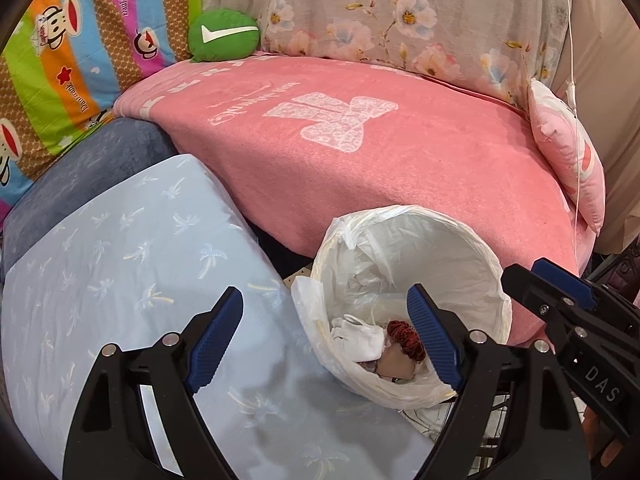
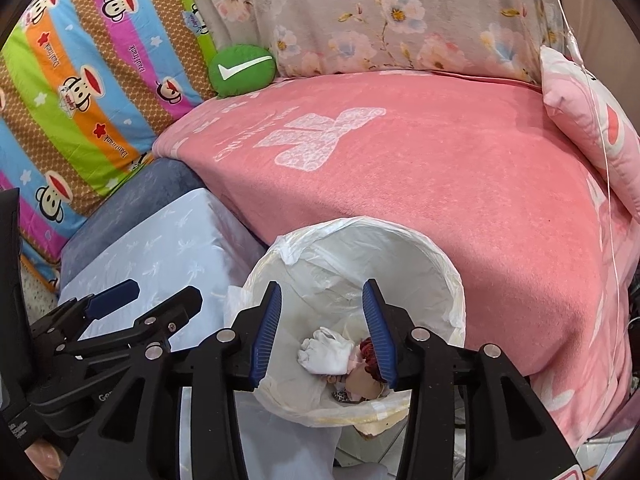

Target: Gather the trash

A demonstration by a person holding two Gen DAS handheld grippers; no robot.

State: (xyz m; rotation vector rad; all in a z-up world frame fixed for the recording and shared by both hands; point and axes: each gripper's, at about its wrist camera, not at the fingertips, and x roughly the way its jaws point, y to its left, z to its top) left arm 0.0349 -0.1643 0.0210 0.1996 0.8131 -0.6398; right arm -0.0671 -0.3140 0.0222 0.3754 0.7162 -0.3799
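Your left tongs (image 1: 326, 336) stand wide apart with nothing between the blue pads (image 1: 214, 340); below them is the pale blue cushion (image 1: 132, 264) and, at about 3 o'clock from their middle, the edge of the bin. Your right tongs (image 2: 322, 334) are about half apart and also hold nothing; they hang directly above the open mouth of the bin (image 2: 404, 248).

The bin is lined with a white plastic bag (image 1: 448, 248), which is folded over its rim. It stands between the pale blue cushion at 9 o'clock and the pink blanket (image 2: 460, 184) at 12 to 3 o'clock. Inside, at the bottom, you can see the trash: a white crumpled cloth (image 2: 326, 354), a dark red frilly piece (image 1: 404, 338) just beside it at 3 o'clock, and something beige (image 1: 396, 366) under them.

At 11 o'clock of the blanket lies a round green pillow with a white tick (image 2: 242, 68). At 2 o'clock a small pink pillow (image 1: 568, 152) leans on the edge of the blanket.
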